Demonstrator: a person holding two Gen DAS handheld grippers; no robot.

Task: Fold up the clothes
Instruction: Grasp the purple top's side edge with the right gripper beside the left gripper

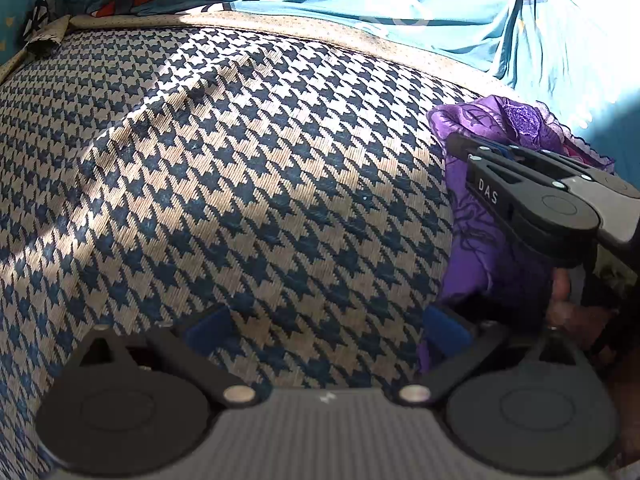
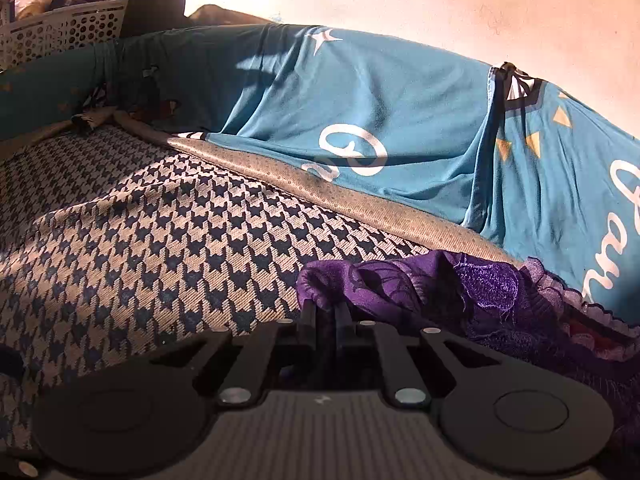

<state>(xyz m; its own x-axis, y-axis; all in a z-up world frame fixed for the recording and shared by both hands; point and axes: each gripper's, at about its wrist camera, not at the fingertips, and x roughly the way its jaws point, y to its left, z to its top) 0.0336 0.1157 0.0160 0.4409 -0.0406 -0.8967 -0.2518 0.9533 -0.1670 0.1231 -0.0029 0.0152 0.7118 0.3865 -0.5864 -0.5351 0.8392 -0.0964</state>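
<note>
A purple embroidered garment (image 2: 460, 292) with a lace edge lies bunched on the houndstooth cover (image 2: 180, 232). My right gripper (image 2: 326, 308) is shut on a fold of the garment at its left end. In the left wrist view the garment (image 1: 480, 240) hangs from the right gripper (image 1: 464, 142), which reaches in from the right. My left gripper (image 1: 324, 332) is open and empty, low over the houndstooth cover (image 1: 240, 160), with its right blue pad (image 1: 442, 330) next to the garment's lower edge.
A teal sheet with white lettering (image 2: 360, 120) drapes over the back of the seat behind the cover. A white perforated basket (image 2: 64, 28) with items stands at the far left. A pale wall (image 2: 400, 0) lies behind.
</note>
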